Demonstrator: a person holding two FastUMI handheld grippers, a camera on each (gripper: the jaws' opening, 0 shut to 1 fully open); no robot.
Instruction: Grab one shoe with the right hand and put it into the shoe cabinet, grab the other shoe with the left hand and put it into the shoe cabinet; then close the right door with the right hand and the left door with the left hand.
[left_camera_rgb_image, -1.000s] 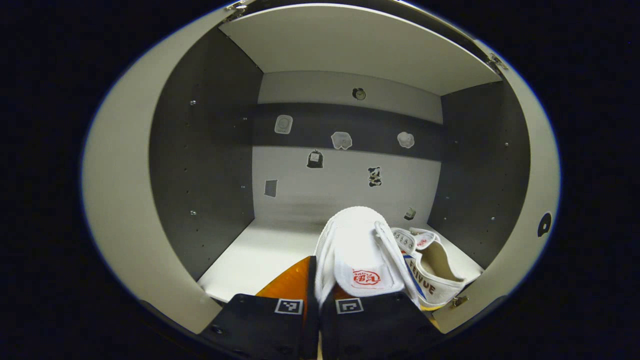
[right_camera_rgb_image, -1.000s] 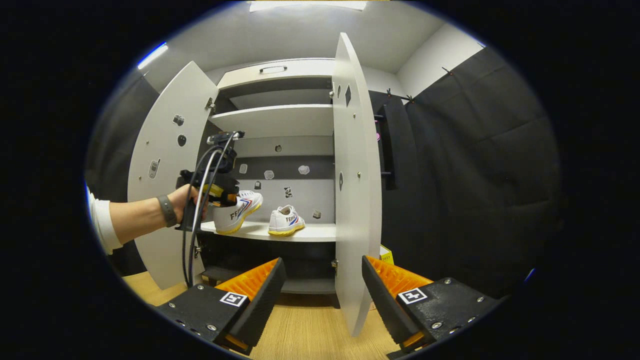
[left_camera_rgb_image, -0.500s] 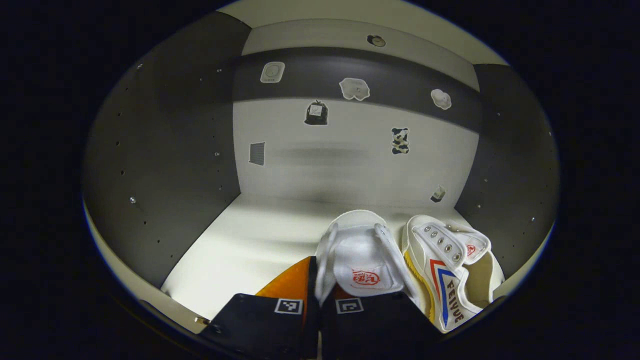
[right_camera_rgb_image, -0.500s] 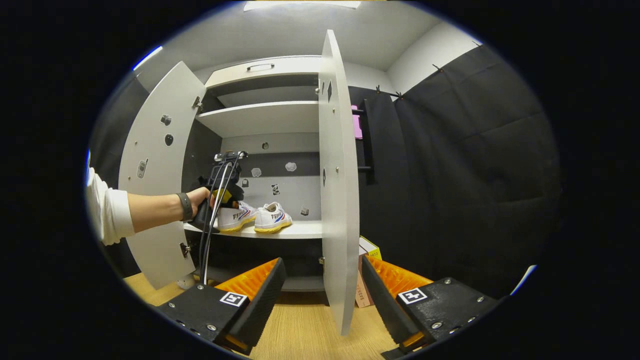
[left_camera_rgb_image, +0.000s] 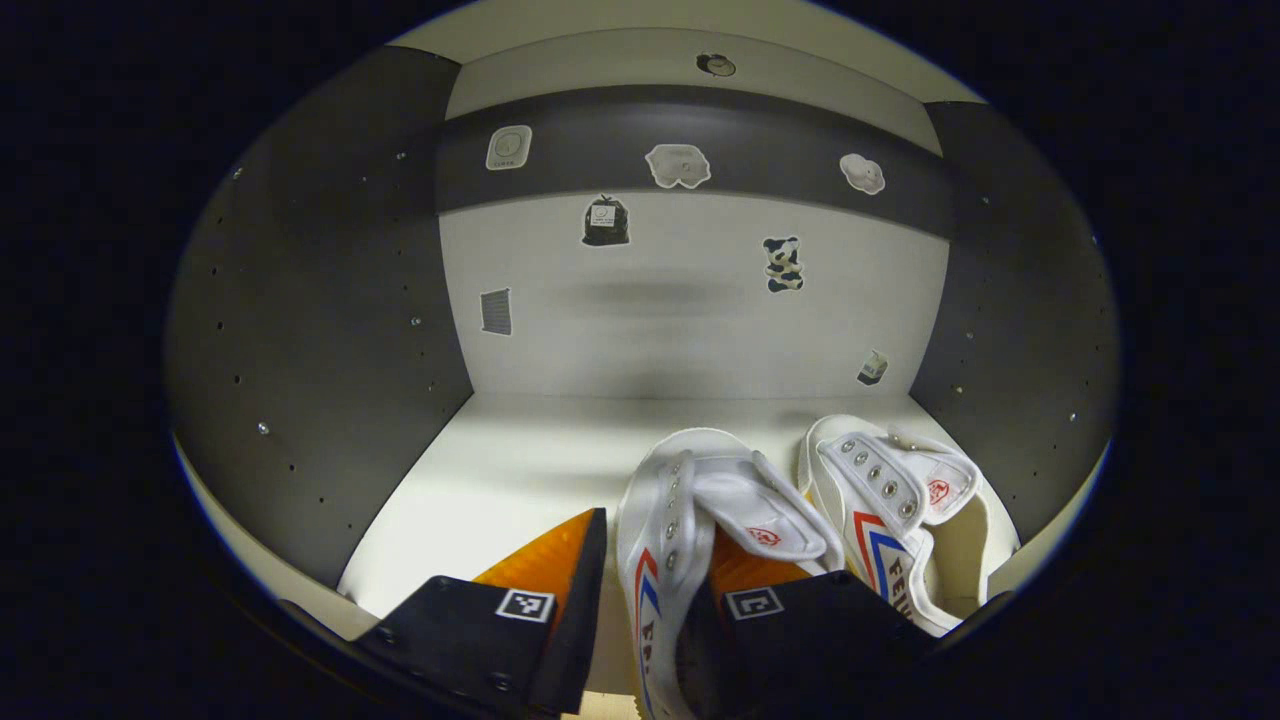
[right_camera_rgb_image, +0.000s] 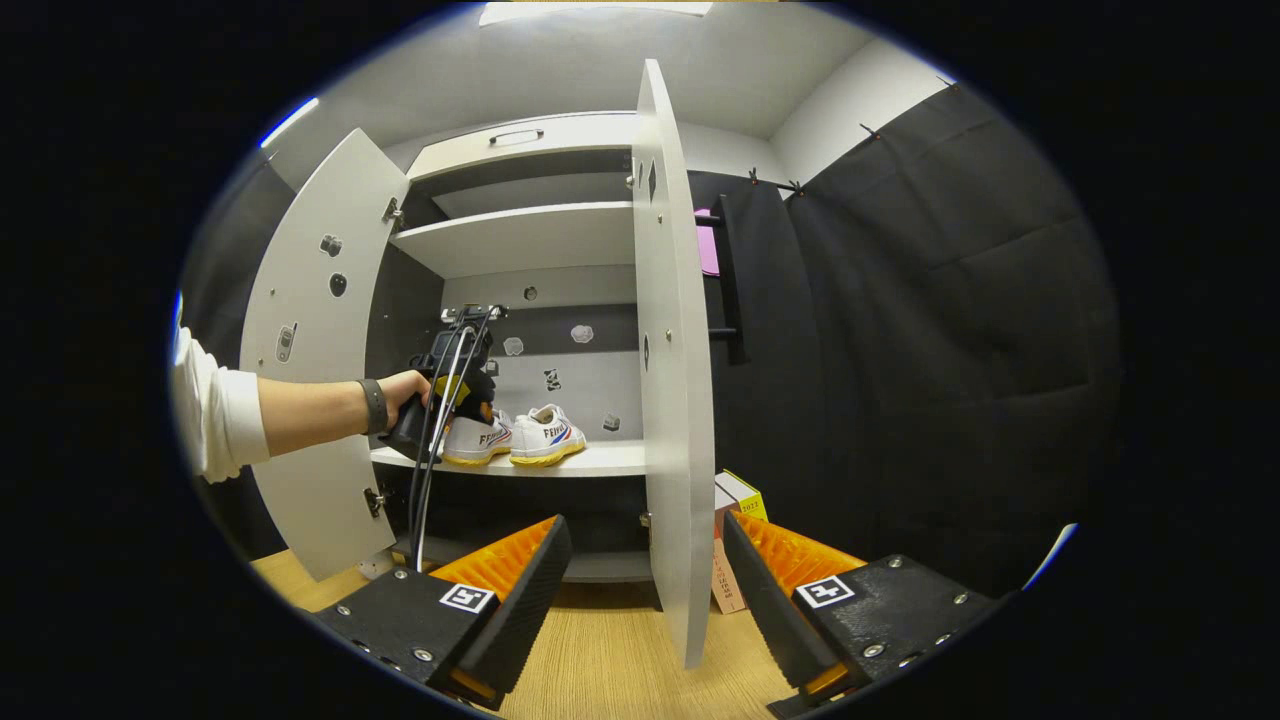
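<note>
Two white canvas shoes with yellow soles stand side by side on the cabinet's pale shelf (left_camera_rgb_image: 480, 470). The left shoe (left_camera_rgb_image: 700, 480) has its side wall between the spread fingers of my left gripper (left_camera_rgb_image: 655, 535), which is open; one finger sits inside the shoe. The right shoe (left_camera_rgb_image: 900, 500) stands just beside it. In the right gripper view both shoes (right_camera_rgb_image: 478, 440) (right_camera_rgb_image: 548, 437) rest on the shelf, with a hand (right_camera_rgb_image: 400, 390) holding the left gripper at them. My right gripper (right_camera_rgb_image: 640, 550) is open and holds nothing, low in front of the edge of the open right door (right_camera_rgb_image: 665, 400).
The left door (right_camera_rgb_image: 310, 350) stands wide open. An upper shelf (right_camera_rgb_image: 530, 235) hangs above the shoes. Small boxes (right_camera_rgb_image: 735, 500) sit on the wooden floor (right_camera_rgb_image: 610, 650) behind the right door. Stickers dot the cabinet's back wall (left_camera_rgb_image: 700, 300).
My left gripper carried the shoe deeper into the cabinet, set it down beside the other, and its fingers have spread apart. The right gripper has hardly moved.
</note>
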